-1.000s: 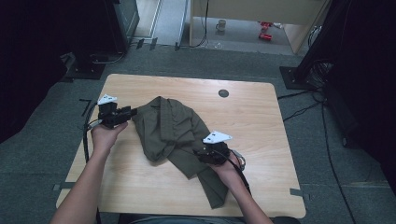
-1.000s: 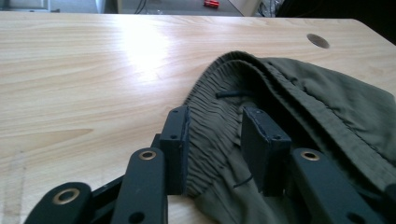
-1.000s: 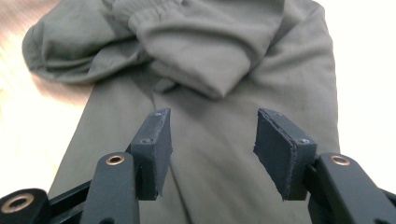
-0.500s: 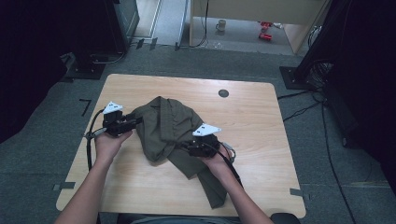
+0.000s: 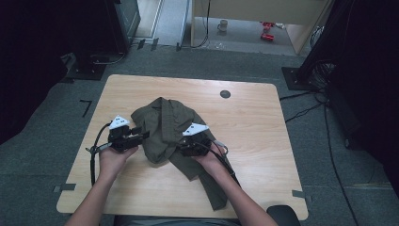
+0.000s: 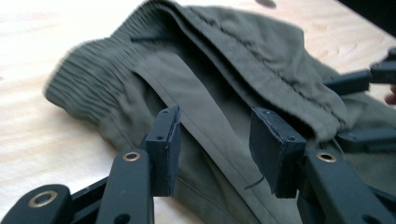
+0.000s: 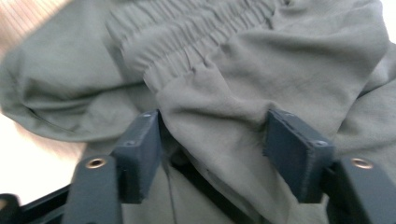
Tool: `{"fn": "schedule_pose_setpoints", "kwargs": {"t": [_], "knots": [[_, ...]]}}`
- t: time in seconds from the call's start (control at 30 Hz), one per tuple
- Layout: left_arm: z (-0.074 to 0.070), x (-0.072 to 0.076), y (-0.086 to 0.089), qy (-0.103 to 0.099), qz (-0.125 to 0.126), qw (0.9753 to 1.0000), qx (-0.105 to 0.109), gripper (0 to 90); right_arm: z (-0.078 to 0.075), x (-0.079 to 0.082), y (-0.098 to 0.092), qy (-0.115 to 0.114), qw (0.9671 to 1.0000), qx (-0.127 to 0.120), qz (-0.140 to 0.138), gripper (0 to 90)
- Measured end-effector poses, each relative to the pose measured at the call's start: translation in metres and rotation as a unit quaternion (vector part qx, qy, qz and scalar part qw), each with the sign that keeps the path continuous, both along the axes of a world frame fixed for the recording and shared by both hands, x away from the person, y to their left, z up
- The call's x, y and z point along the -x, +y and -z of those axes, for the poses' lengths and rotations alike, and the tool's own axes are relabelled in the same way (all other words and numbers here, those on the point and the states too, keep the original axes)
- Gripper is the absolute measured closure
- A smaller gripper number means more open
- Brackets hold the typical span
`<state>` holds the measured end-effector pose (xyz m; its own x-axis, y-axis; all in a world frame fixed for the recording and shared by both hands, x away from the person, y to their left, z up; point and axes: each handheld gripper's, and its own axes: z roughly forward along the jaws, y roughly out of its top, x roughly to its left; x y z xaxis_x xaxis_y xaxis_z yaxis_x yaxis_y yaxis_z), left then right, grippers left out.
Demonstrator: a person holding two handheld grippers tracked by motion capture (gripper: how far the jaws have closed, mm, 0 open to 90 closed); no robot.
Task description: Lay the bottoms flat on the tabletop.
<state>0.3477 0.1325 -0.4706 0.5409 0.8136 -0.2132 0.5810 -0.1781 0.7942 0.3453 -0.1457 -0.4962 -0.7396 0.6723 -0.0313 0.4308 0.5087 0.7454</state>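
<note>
Leftmost, the left gripper [image 5: 141,136] sits at the left edge of the olive garment [image 5: 164,127], jaws spread apart with cloth lying between them, nothing pinched. Bare surface [image 5: 84,155] lies open to its left and near side. The garment is bunched in the middle of the surface, its elastic waistband [image 6: 93,70] at the far left and one leg trailing toward the near edge. At its right side, the right gripper [image 5: 181,149] rests released, jaws wide over a fold. Further right the wood is free.
</note>
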Motion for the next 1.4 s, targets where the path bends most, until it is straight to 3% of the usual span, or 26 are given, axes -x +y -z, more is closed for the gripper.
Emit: {"fn": "schedule_pose_setpoints", "kwargs": {"t": [0.1, 0.13, 0.2, 0.3, 0.37, 0.47, 0.6, 0.73, 1.03, 1.27, 1.4], "knots": [[0.011, 0.005, -0.006, 0.003, 0.007, 1.0, 0.006, 53.5, 0.003, -0.001, 0.001, -0.005, 0.9999, 0.015, -0.002, 48.6], [0.017, 0.006, -0.01, 0.006, 0.013, 0.9999, -0.001, 53.1, 0.003, -0.003, 0.001, 0.0, 0.9999, 0.014, -0.005, 58.7], [0.022, 0.007, -0.013, 0.012, 0.018, 0.9996, -0.018, 53.0, 0.002, -0.004, 0.0, -0.001, 0.9999, 0.014, -0.006, 61.3], [0.029, 0.006, -0.016, 0.019, 0.02, 0.999, -0.036, 52.8, -0.003, -0.003, 0.0, -0.013, 0.9998, 0.013, -0.005, 74.1], [0.032, 0.006, -0.017, 0.023, 0.018, 0.9984, -0.048, 52.9, -0.009, -0.003, -0.001, -0.015, 0.9999, 0.005, -0.006, 76.9], [0.04, 0.004, -0.017, 0.018, 0.022, 0.9957, -0.088, 52.0, -0.018, -0.004, -0.004, -0.014, 0.9999, -0.009, -0.002, 79.6], [0.042, 0.001, -0.012, 0.007, 0.017, 0.9959, -0.088, 50.6, -0.03, -0.003, -0.012, -0.012, 0.9997, -0.023, 0.001, 80.6], [0.043, -0.003, -0.008, -0.009, 0.008, 0.9936, -0.112, 52.5, -0.036, -0.001, -0.023, -0.01, 0.9992, -0.038, 0.011, 82.1], [0.043, -0.017, -0.001, -0.006, -0.006, 0.9938, -0.111, 54.5, -0.056, -0.01, -0.054, -0.016, 0.9961, -0.067, 0.056, 83.1], [0.042, -0.034, 0.008, 0.009, -0.011, 0.9966, -0.081, 59.9, -0.069, -0.023, -0.078, -0.01, 0.9923, -0.088, 0.087, 83.2], [0.042, -0.043, 0.009, 0.011, -0.011, 0.9967, -0.08, 62.3, -0.073, -0.033, -0.092, -0.004, 0.9906, -0.09, 0.103, 83.2]]}}
